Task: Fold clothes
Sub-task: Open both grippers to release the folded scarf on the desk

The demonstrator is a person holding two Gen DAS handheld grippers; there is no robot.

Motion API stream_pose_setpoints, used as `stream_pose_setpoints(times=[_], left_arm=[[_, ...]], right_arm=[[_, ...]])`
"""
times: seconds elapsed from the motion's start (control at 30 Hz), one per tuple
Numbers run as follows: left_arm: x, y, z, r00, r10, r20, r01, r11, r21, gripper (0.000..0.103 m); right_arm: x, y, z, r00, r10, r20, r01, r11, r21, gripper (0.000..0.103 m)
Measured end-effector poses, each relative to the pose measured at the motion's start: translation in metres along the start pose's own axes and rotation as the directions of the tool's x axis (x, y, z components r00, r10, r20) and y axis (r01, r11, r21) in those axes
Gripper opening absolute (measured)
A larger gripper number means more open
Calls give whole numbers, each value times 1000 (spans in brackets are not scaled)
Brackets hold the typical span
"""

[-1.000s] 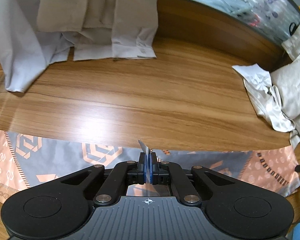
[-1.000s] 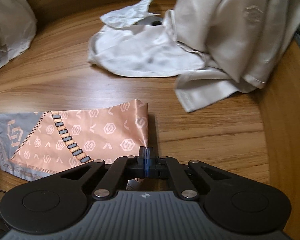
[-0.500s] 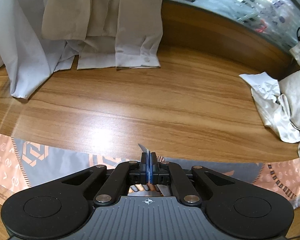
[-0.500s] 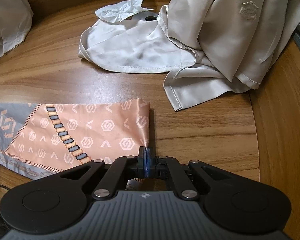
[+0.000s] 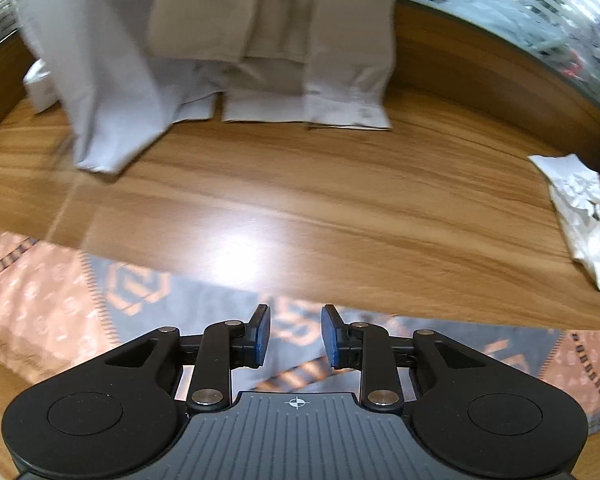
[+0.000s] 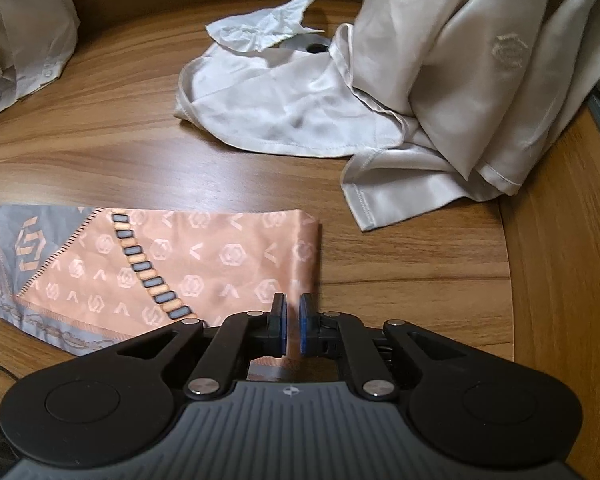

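Wood-grain counter (image 5: 340, 208) fills both views, with loose clothes heaped along its far edge. Far left lies a pale shirt (image 5: 112, 92); nearest the cameras a patterned scarf (image 6: 172, 264) in peach and grey stretches flat across the counter as a long folded band, and to the right sits a pile of cream satin garments (image 6: 440, 92). Over the scarf's grey middle, the left hand-held gripper (image 5: 293, 335) has its jaws opening, pads well apart, with cloth below them but nothing pinched. At the scarf's right end, the right hand-held gripper (image 6: 292, 323) is opening too, with only a narrow gap between the pads; the cloth edge lies just under them and appears released. This looks like the release after laying a fold. Next, both likely need fresh grips for another fold, probably bringing one end over the other.
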State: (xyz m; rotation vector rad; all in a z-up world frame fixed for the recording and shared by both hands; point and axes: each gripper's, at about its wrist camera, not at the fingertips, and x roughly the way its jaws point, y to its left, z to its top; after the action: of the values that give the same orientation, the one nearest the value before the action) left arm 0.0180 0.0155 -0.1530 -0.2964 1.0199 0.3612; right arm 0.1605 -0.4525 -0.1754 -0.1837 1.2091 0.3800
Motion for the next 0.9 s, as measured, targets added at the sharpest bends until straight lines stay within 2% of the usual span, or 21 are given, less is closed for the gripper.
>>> stream_pose_setpoints(times=[0.23, 0.33, 0.47, 0.7, 0.9], left_arm=[[-11, 56, -11, 997, 77, -13, -78, 994, -78, 35], [-17, 84, -15, 993, 118, -14, -119, 987, -111, 38], [-25, 128, -20, 987, 158, -14, -158, 973, -168, 38], [-34, 197, -26, 981, 196, -13, -194, 955, -225, 39], [-35, 258, -28, 968, 251, -14, -244, 926, -287, 39]], right_arm=[[-16, 34, 7, 999, 51, 17, -50, 998, -35, 9], [-24, 58, 10, 996, 88, 16, -87, 994, -68, 15], [-29, 94, 12, 993, 114, 9, -112, 987, -115, 15], [-29, 149, 17, 987, 161, -6, -161, 980, -115, 15], [-30, 192, 21, 984, 177, -11, -177, 976, -129, 15]])
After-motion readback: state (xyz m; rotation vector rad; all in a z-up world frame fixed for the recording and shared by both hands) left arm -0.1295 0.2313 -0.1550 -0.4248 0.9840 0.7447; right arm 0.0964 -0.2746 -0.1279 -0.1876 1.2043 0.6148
